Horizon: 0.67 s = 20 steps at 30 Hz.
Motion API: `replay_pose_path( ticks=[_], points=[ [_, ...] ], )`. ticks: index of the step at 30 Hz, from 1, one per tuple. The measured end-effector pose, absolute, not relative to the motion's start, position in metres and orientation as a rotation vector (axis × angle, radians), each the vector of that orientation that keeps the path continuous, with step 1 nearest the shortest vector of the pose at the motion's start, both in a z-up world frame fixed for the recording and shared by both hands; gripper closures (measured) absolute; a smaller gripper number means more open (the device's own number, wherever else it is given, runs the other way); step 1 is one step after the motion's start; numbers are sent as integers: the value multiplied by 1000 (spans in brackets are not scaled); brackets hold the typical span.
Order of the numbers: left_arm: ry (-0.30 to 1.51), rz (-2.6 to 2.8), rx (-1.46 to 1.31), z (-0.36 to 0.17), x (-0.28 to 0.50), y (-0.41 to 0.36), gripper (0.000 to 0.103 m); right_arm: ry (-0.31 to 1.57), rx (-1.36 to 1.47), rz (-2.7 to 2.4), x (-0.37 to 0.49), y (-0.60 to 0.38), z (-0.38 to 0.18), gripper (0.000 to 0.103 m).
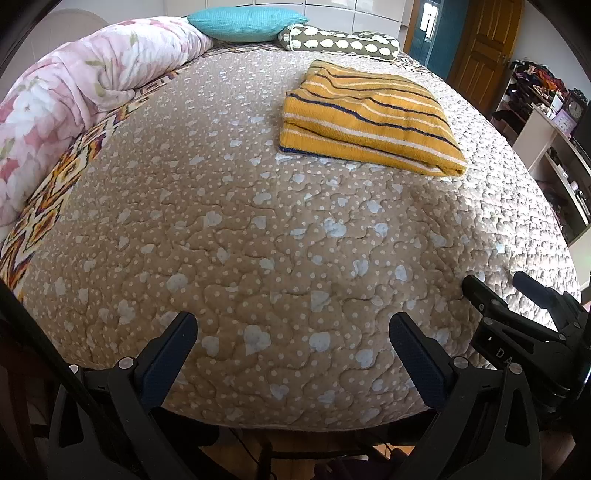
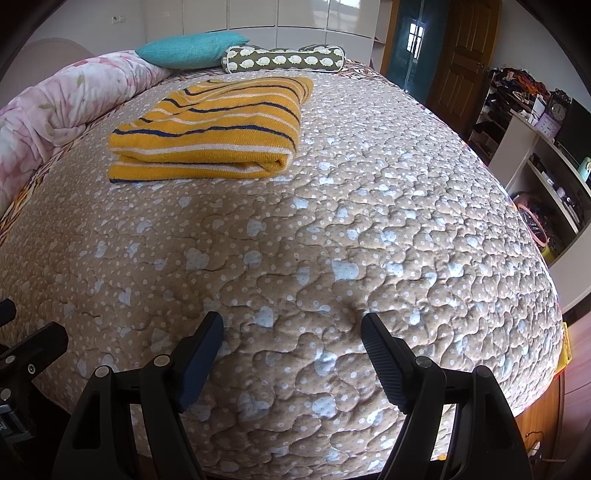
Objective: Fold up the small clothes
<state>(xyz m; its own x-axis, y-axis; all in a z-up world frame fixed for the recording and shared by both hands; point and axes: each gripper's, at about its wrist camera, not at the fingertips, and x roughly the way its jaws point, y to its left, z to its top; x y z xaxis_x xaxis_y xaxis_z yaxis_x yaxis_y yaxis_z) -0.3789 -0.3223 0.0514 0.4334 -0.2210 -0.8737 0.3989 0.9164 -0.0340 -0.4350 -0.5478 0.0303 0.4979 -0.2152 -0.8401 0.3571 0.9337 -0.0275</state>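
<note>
Both tongs agape above quilt

Both wrist cameras sit low at the near edge of the tan quilted bedspread with pale hearts, tilted down and looking along it toward the far turquoise cushion; both take in the folded mustard-yellow striped knit garment, lying right in the left view, left in the right

Bed, tan quilted cover with pale hearts; bearing: folded mustard-striped knit garment, rolled pink floral duvet, teal cushion, olive hedgehog-print bolster.
</note>
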Motion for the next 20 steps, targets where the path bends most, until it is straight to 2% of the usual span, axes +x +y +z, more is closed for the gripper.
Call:
replay_pose_path(
  ticks=[20],
  points=[
    [1055,-357,202,36,-324,-321,0,985,69,-253,-392,-539,37,20]
  ],
)
